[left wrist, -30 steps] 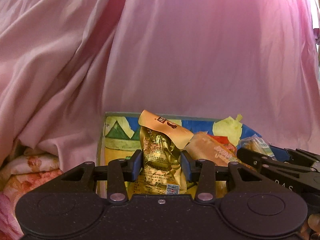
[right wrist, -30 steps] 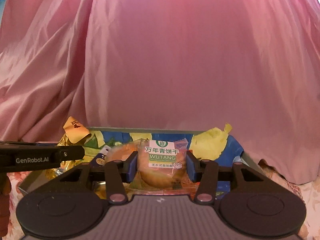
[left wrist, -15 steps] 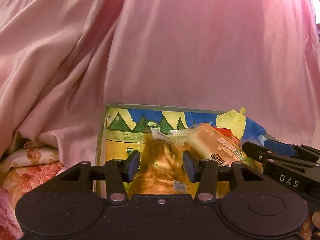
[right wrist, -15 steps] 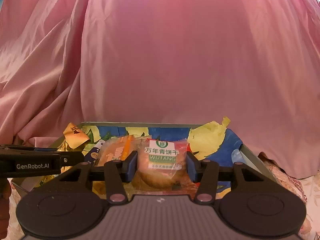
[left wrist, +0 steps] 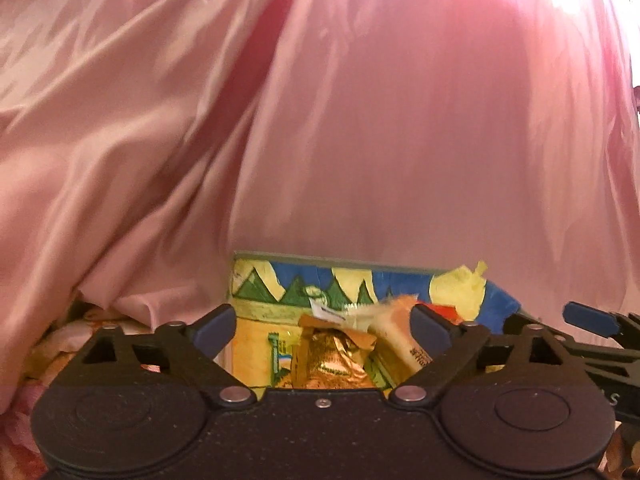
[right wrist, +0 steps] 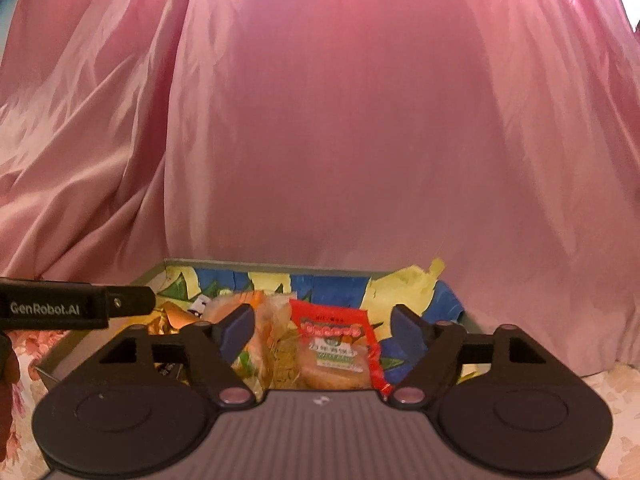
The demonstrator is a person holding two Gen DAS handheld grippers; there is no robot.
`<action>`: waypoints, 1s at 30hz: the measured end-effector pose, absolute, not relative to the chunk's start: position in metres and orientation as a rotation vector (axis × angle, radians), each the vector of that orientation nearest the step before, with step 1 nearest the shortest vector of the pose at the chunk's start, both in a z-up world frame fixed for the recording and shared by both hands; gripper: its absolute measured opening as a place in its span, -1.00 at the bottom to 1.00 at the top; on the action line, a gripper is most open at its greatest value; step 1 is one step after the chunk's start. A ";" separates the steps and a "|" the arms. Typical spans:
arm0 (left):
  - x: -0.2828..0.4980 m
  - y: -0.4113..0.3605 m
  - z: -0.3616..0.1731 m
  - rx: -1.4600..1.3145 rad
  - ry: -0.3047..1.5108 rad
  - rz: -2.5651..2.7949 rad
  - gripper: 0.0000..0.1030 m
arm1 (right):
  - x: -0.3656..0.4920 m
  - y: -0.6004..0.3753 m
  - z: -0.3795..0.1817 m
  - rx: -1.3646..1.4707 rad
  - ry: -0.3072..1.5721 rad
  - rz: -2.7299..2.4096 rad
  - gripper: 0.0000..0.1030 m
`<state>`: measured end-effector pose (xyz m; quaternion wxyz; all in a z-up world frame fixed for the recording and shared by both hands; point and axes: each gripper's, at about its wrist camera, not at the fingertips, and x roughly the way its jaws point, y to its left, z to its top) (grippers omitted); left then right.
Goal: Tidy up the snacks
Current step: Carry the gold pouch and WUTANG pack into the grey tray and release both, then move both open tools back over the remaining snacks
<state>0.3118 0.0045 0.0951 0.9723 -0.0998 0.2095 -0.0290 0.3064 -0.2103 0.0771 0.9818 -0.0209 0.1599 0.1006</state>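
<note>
Tool jaws opening above gold packet.

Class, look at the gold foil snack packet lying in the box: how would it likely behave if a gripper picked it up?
The gold foil packet looks crinkled, so it probably deforms rather than staying stiff. Its shiny film may be slippery between pads. It seems small and puffy, likely light, with contents that might crush.

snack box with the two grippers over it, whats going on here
A person is sorting snacks into a painted box in front of a pink cloth. The left gripper is opening over a gold foil packet that lies in the box, its pads clear of it. The right gripper is opening too, with a biscuit pack lying loose between its fingers among other snacks.
</note>
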 end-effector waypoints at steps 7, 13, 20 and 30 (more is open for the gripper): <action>0.279 0.011 0.111 -0.210 0.357 -0.038 0.98 | 0.280 -0.215 0.095 -0.056 0.251 0.202 0.90; 0.245 0.013 0.117 -0.184 0.321 -0.036 0.99 | 0.247 -0.217 0.109 -0.057 0.182 0.212 0.99; 0.206 0.017 0.122 -0.167 0.285 -0.038 0.99 | 0.208 -0.215 0.115 -0.067 0.128 0.235 1.00; 0.166 0.018 0.098 -0.176 0.309 -0.030 0.99 | 0.161 -0.219 0.108 -0.091 0.074 0.258 1.00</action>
